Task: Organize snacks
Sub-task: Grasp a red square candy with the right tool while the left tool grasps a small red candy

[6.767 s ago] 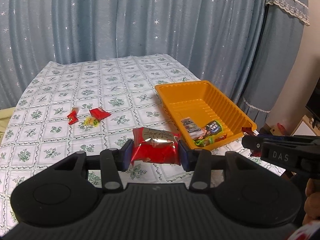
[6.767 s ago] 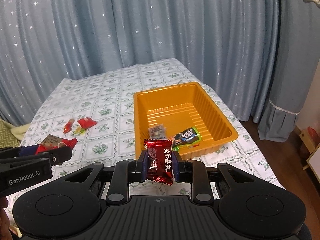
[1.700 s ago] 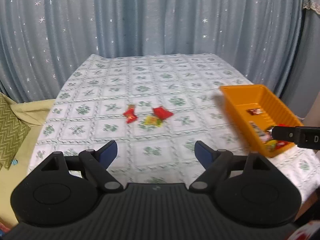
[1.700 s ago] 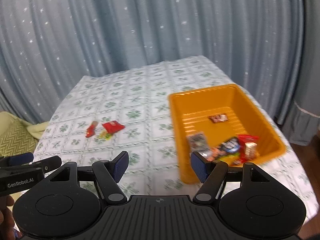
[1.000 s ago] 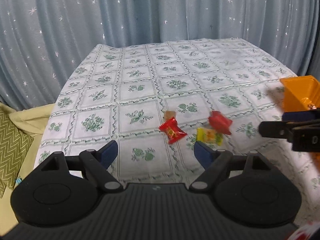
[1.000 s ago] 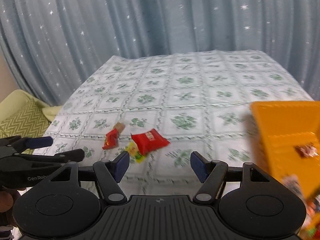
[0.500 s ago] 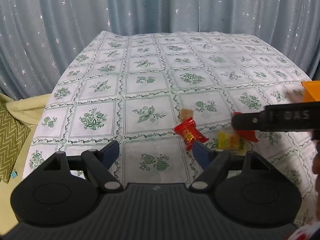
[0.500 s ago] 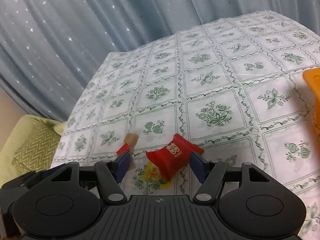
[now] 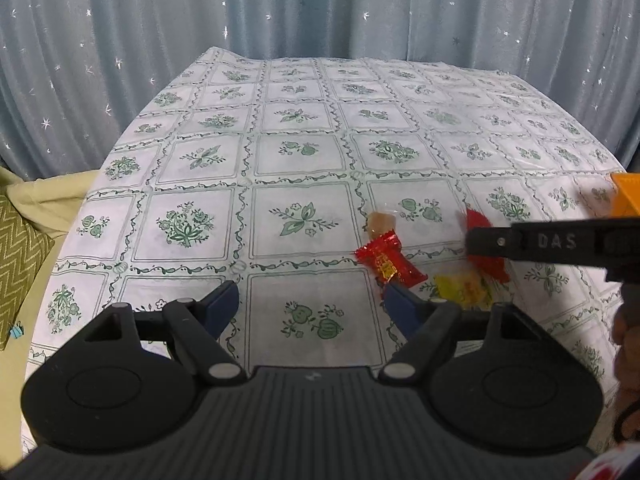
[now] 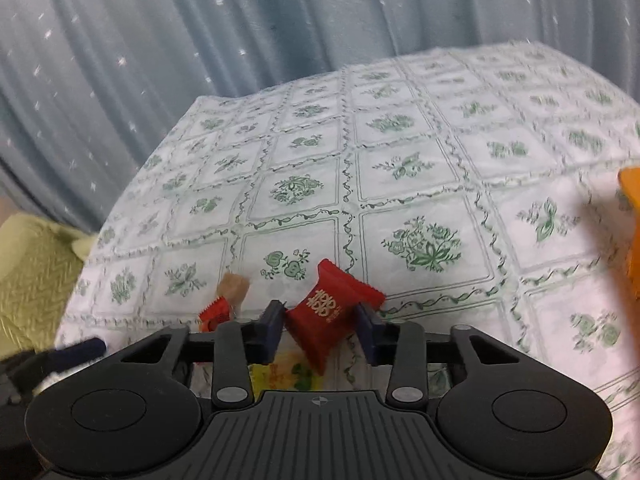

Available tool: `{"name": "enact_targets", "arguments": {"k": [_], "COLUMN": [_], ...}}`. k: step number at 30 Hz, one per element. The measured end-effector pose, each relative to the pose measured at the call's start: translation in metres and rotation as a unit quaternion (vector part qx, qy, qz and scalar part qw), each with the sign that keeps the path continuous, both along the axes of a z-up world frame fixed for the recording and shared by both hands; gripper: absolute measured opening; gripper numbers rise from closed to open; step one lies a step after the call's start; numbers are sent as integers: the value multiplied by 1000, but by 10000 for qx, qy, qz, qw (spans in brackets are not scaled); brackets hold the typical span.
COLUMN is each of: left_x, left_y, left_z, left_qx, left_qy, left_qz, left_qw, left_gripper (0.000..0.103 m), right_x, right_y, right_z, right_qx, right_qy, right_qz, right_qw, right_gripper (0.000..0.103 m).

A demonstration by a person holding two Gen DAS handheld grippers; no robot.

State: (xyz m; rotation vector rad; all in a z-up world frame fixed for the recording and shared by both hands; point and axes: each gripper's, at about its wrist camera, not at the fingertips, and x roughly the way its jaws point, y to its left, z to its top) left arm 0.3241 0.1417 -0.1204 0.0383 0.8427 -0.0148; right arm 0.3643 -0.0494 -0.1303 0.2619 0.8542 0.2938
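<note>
Three small snacks lie close together on the flowered tablecloth. My right gripper (image 10: 320,320) is closing its jaws on the red snack packet (image 10: 326,312), and both blue pads touch its sides. A yellow candy (image 10: 288,374) lies under that gripper, partly hidden. A red twist-wrapped candy (image 10: 216,310) lies just left of it. My left gripper (image 9: 312,304) hovers open and holds nothing, with the red twist candy (image 9: 390,260) just beyond its right fingertip. In the left wrist view the right gripper's finger crosses in from the right over the red packet (image 9: 480,220) and the yellow candy (image 9: 464,288).
A corner of the orange tray (image 9: 626,196) shows at the far right edge, also the orange tray (image 10: 634,216). Blue starred curtains (image 9: 320,8) hang behind the table. A yellow-green cushion (image 9: 16,248) sits beyond the table's left edge.
The right gripper came down over the snacks and its jaws narrowed onto the red packet. The left gripper moved in close to the red twist candy and stayed open.
</note>
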Motion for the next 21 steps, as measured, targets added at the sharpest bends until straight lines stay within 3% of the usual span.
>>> {"name": "enact_targets", "arguments": {"k": [6,9,10,12,14,21], "left_x": [1,4,5,6,6,9], "left_y": [-1,-1,0,0,0,-1], "left_z": [-4,-3,-3,-3,-3,-4], "left_qx": [-88,-125,-143,-175,-190,-264], "left_qy": [12,-49,-67,-89,-114,-178], "left_qz": [-49,18,36,82,106,132], "left_qw": [9999,9999,9999,9998,9997,9994], "left_gripper": [78,78,78,78,78,78], "right_x": [-21,-26,-26,-24,-20,5], "right_y": [-10,-28,-33,-37,-38,-18], "right_z": [1,-1,-2,-2,-3,-10], "right_qx": [-861,-375,-133,53,400,-24], "right_qy": [-137,-130,-153,-179,-194,-111], "right_qz": [342,216,148,-131,-287,-576], "right_qw": [9956,9990,9997,9997,9986,9983], "right_gripper": [38,40,42,57,58,57]}}
